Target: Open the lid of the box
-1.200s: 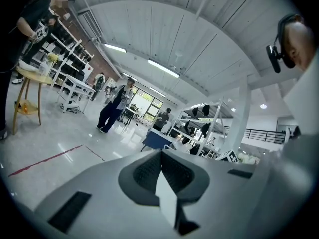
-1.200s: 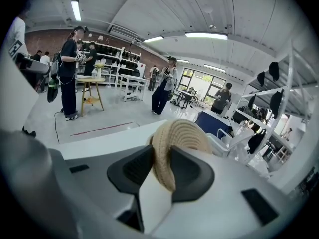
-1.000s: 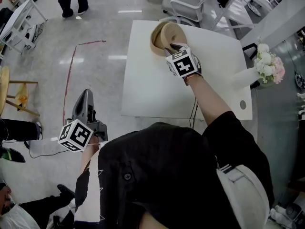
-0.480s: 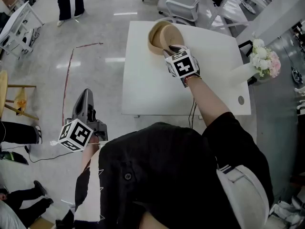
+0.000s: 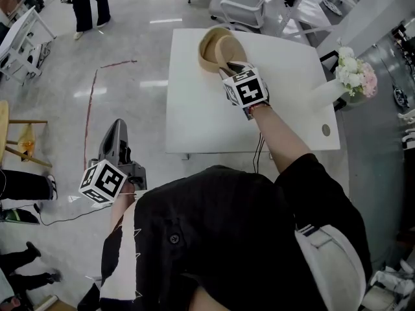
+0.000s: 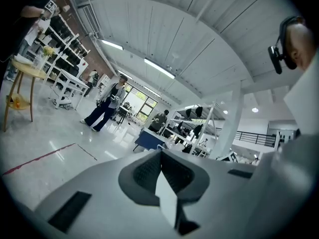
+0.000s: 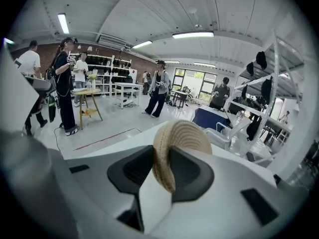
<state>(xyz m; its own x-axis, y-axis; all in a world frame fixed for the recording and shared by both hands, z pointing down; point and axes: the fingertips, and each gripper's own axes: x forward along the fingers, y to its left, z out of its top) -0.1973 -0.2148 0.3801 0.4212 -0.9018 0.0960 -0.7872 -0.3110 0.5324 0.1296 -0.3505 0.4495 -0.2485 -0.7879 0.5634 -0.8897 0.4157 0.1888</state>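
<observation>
Your right gripper [image 5: 229, 65] was closed on the rim of the woven lid [image 5: 231, 46], its pads pressed on either side of the edge. In the right gripper view the lid stood on edge between the jaws, its ribbed top curving away from the camera. It was tilted up over the round woven box [image 5: 208, 54], which sat at the far edge of the white worktop [image 5: 194, 115], near its middle. How much of the lid touched the box could not be made out.

Your left gripper [image 5: 116, 127] hung off the worktop's left side, over the floor [image 5: 130, 89], well apart from the box. Its jaws were together with nothing between them, as the left gripper view showed.

A bunch of pale flowers [image 5: 354, 78] stood at the worktop's right edge, above a white vase [image 5: 324, 94]. A white chair [image 5: 238, 8] stood just beyond the worktop's far edge. A red line [image 5: 90, 112] ran along the floor to the worktop's left, and a person [image 5: 86, 4] in dark clothes stood past its far left corner.
</observation>
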